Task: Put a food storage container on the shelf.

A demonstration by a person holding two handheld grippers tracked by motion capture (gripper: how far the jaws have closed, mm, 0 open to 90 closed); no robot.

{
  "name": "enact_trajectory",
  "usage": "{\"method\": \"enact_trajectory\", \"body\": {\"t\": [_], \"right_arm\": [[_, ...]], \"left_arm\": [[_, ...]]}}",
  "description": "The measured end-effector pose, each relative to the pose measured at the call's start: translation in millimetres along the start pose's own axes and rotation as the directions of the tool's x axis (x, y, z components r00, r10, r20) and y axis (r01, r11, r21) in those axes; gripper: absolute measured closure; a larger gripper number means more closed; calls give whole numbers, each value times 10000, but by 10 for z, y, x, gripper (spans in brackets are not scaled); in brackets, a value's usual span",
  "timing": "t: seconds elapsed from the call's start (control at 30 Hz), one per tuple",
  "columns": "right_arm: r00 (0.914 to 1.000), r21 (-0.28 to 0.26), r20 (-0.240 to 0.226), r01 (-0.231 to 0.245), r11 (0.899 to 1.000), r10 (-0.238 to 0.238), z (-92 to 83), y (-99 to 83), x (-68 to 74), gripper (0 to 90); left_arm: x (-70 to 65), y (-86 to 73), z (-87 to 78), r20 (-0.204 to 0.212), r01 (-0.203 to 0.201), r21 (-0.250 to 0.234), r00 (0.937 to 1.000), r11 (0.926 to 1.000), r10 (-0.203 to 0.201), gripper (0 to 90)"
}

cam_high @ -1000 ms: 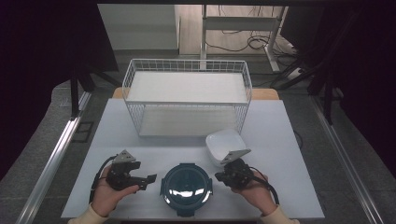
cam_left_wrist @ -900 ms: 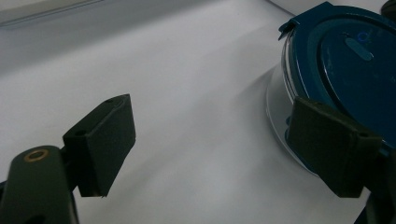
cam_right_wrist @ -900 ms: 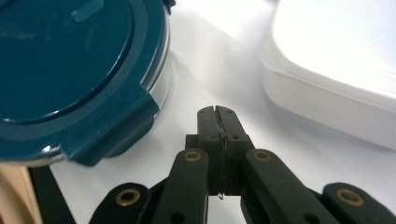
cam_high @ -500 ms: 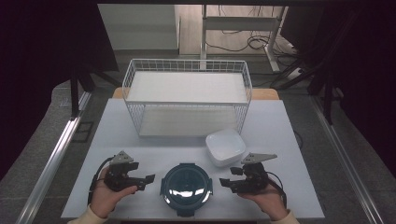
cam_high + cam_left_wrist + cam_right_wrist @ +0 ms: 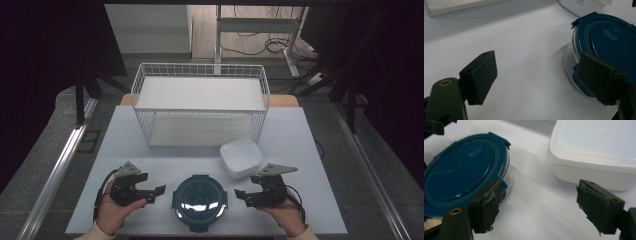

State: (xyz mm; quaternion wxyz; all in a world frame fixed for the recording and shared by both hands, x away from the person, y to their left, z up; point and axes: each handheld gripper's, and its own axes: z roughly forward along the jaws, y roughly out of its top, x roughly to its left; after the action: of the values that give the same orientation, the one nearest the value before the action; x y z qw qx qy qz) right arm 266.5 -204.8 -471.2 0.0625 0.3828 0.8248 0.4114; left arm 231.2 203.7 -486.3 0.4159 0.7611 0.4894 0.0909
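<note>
1. The right gripper (image 5: 248,195) has just been opening; its fingers (image 5: 486,207) now stand wide apart with nothing but bare table between them, so it holds nothing.
2. The left gripper (image 5: 153,192) is also spread wide and empty, its fingers (image 5: 480,76) framing bare table, with one finger just in front of the near wall of the container.
3. Both grippers rest low in the person's hands at the near edge, one on each side of the round container (image 5: 200,201), pointing inward at it. I judge this a ready stance for taking it from both sides.
4. That container, glass-walled with a dark blue clip lid (image 5: 459,175), sits closed at the near middle of the table (image 5: 310,150), between the two grippers and touching neither.
5. The white square box (image 5: 242,156) lies just to the far right of it, close to the right gripper, probably set down within easy reach.
6. The white wire basket (image 5: 200,107) stands at the far middle, apparently empty; it looks like the place things go.
7. Count: two grippers, one round container, one white box, one basket.
</note>
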Motion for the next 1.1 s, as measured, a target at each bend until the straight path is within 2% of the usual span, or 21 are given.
{"method": "enact_trajectory", "body": {"t": [0.13, 0.2, 0.3, 0.4, 0.43, 0.5, 0.57, 0.6, 0.63, 0.7, 0.8, 0.83, 0.87, 0.93, 1.0, 1.03, 1.1], "right_arm": [[9991, 71, -279, -303, 9995, 304, 5, -7, 32, 183], [9990, 270, -276, -333, 9991, 340, 24, -25, 80, 178], [9985, 297, -364, -407, 9987, 417, 31, -31, 108, 175], [9945, 290, -772, -685, 9972, 706, 51, -50, 159, 176], [9945, 290, -772, -685, 9972, 706, 51, -50, 159, 176], [9892, 377, -1077, -962, 9946, 998, 102, -75, 198, 173], [9823, 432, -1366, -1237, 9914, 1285, 134, -82, 217, 171], [9771, 420, -1557, -1404, 9892, 1453, 150, -85, 227, 170], [9771, 420, -1557, -1404, 9892, 1453, 150, -85, 227, 170], [9676, 426, -1832, -1687, 9847, 1737, 171, -85, 248, 170], [9653, 523, -1908, -1715, 9838, 1784, 211, -88, 289, 166], [9604, 626, -2002, -1848, 9808, 1937, 244, -96, 312, 157], [9604, 626, -2002, -1848, 9808, 1937, 244, -96, 312, 157], [9479, 672, -2158, -2249, 9721, 2342, 283, -109, 319, 155], [9397, 758, -2213, -2499, 9653, 2607, 331, -122, 332, 154], [9381, 813, -2218, -2542, 9637, 2661, 355, -128, 341, 152], [9326, 901, -2305, -2637, 9604, 2777, 386, -135, 366, 152]], "left_arm": [[-12, -1, -34, -165, 113, -150, 9998, 9998, -115, 159], [-25, -8, -37, -98, 182, -148, 9998, 9997, -184, 154], [-47, -25, -39, 146, 354, -63, 9993, 9994, -353, 153], [-83, -68, -16, 502, 655, 177, 9965, 9977, -663, 152], [-83, -68, -16, 502, 655, 177, 9965, 9977, -663, 150], [-108, -83, 24, 692, 1074, 393, 9915, 9934, -1099, 145], [-118, -86, 38, 831, 1175, 462, 9892, 9920, -1210, 142], [-130, -87, 52, 971, 1272, 488, 9866, 9907, -1314, 142], [-139, -89, 62, 1138, 1353, 478, 9836, 9896, -1400, 142], [-165, -96, 92, 1410, 1532, 511, 9772, 9869, -1590, 152], [-205, -113, 152, 1747, 1613, 768, 9694, 9839, -1726, 155], [-230, -133, 203, 1895, 1749, 904, 9634, 9804, -1894, 161], [-230, -133, 203, 1895, 1749, 904, 9634, 9804, -1894, 163], [-263, -156, 265, 2170, 1880, 1144, 9535, 9755, -2092, 163], [-276, -184, 326, 2495, 2080, 1399, 9387, 9681, -2378, 169], [-270, -204, 357, 2827, 2343, 1512, 9207, 9603, -2691, 171], [-262, -223, 391, 3123, 2653, 1632, 8997, 9503, -3048, 191]]}}
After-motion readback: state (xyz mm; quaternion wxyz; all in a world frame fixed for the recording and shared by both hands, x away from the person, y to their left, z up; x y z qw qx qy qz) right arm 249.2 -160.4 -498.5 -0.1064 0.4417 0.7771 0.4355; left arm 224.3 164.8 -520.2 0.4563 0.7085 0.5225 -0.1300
